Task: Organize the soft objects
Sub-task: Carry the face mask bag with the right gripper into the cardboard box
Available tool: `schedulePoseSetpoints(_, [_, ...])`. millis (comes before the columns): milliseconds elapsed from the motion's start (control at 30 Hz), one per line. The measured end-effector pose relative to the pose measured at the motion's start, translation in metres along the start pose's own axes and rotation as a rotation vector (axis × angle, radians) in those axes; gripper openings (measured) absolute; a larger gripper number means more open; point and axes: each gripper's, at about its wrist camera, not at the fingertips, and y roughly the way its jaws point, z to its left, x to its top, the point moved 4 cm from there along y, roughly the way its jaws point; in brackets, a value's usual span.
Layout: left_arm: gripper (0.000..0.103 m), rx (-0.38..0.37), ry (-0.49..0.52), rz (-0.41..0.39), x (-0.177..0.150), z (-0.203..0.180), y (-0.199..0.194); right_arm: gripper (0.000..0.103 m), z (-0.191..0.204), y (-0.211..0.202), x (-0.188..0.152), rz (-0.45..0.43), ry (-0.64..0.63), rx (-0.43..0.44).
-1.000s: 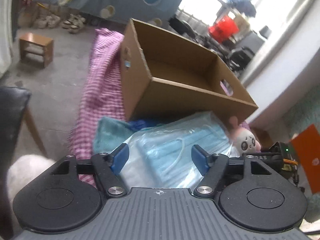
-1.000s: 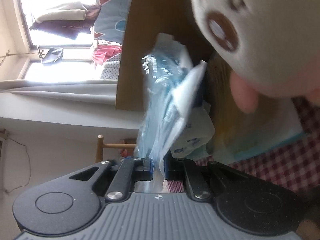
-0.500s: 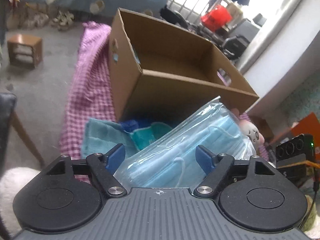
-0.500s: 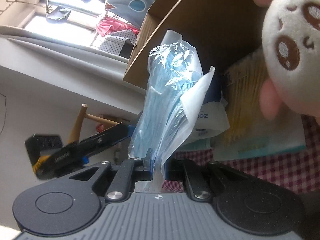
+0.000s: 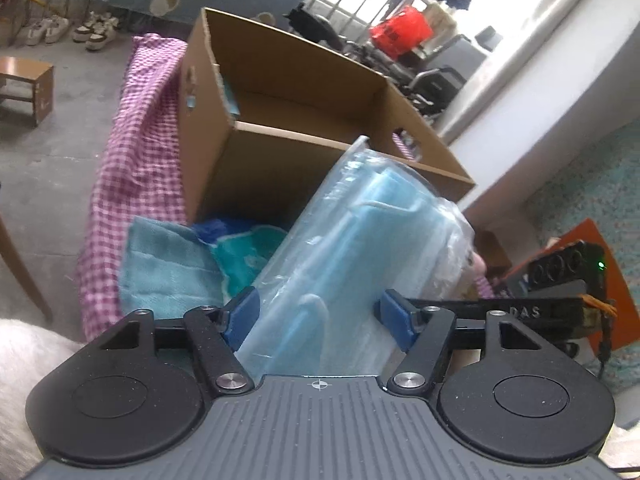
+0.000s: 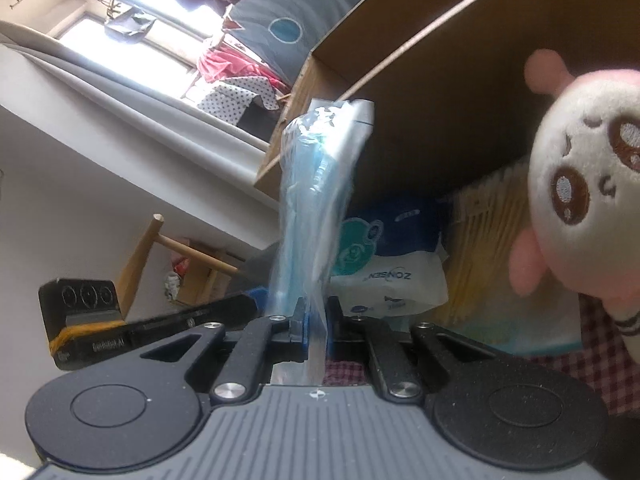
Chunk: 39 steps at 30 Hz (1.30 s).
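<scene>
Mask pack lifted, not yet boxed.
Our right gripper [image 6: 316,326] pinches the pack [image 6: 312,200]; left gripper [image 5: 318,314] spread around it. Box [image 5: 320,120] near; towels [image 5: 168,260], plush [image 6: 588,184] remain outside.

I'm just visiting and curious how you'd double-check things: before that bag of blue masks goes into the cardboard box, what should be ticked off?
1. Right gripper clamped on the mask bag: ok, jaws pinch its plastic edge.
2. Left gripper free of the bag: ok, fingers spread wide either side; contact cannot tell.
3. Cardboard box open on top: ok.
4. Room inside the box: ok, the visible floor looks bare.
5. Bag raised above the box rim: cannot tell.
6. Plush toy clear of the path: cannot tell, it sits close to the right gripper.
</scene>
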Motion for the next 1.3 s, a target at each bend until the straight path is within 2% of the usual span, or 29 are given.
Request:
schedulePoseSetpoints(167, [0.067,-0.015,0.049,-0.023,0.005,-0.022,-0.008,0.007,0.006,-0.008,-0.002,-0.012,0.033,0.061])
schedulePoseSetpoints(333, [0.067,-0.028,0.110,-0.075,0.016,-0.040,-0.015,0.007,0.024,-0.021,0.011,-0.051,0.009,0.116])
schedulePoseSetpoints(467, [0.067,-0.001,0.091,-0.086,0.022,-0.037,-0.007,0.007,0.022,-0.016,0.019,-0.048,0.011,0.108])
schedulePoseSetpoints(667, [0.068,-0.019,0.085,-0.139,0.037,-0.044,-0.016,0.007,0.026,-0.033,0.036,-0.097,0.014,0.143])
schedulePoseSetpoints(833, [0.073,-0.007,0.131,-0.215,0.074,-0.060,-0.018,0.007,0.035,-0.050,0.073,-0.171,-0.003,0.177])
schedulePoseSetpoints(967, [0.077,0.058,0.158,-0.291,0.100,-0.065,-0.015,0.007,0.029,-0.060,0.117,-0.235,0.042,0.186])
schedulePoseSetpoints(1133, [0.095,0.116,0.166,-0.349,0.105,-0.061,-0.008,0.007,-0.007,-0.049,0.180,-0.261,0.219,0.154])
schedulePoseSetpoints(1300, [0.098,0.158,0.170,-0.381,0.096,-0.050,-0.008,0.007,-0.060,-0.005,0.227,-0.239,0.429,0.063])
